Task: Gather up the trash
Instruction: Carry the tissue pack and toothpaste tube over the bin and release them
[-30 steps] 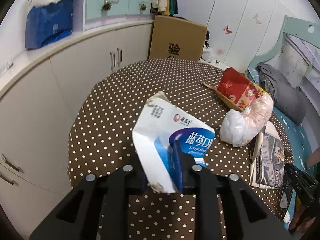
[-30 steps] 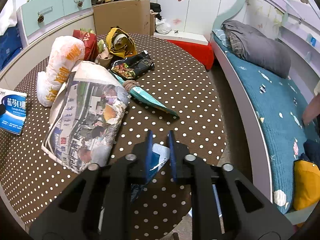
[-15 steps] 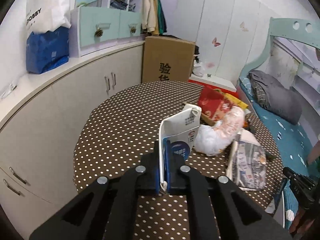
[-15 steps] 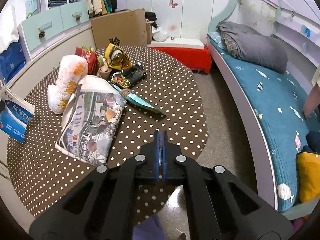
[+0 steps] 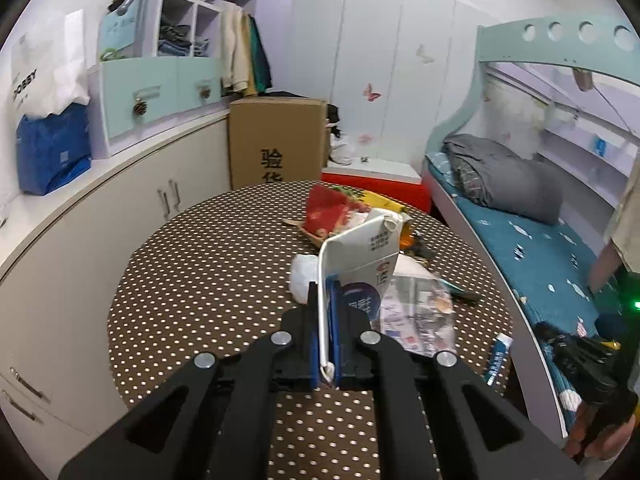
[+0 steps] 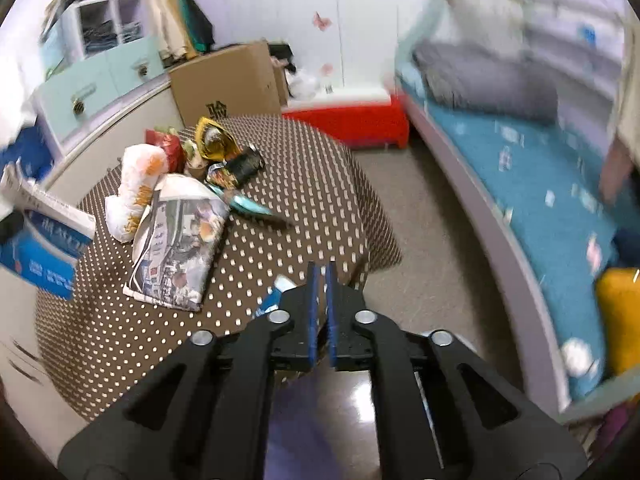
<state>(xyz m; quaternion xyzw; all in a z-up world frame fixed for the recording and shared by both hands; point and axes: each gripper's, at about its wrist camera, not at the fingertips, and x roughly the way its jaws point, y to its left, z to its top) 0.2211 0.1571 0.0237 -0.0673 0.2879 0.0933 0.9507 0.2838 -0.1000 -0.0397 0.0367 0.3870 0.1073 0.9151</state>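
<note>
light: even, bright indoor | left view: sharp | right view: motion-blurred | edges: fisheye-warped, dark corners

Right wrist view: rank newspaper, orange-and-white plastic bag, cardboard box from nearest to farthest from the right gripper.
From the right gripper, whose jaws are opening with nothing between them:
1. Newspaper, left of the jaws on the dotted table.
2. Orange-and-white plastic bag, behind the newspaper, further left.
3. Cardboard box, beyond the table's far edge.

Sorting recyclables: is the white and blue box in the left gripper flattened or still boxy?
Flattened: the box is a thin sheet pinched edge-on in the left gripper.
</note>
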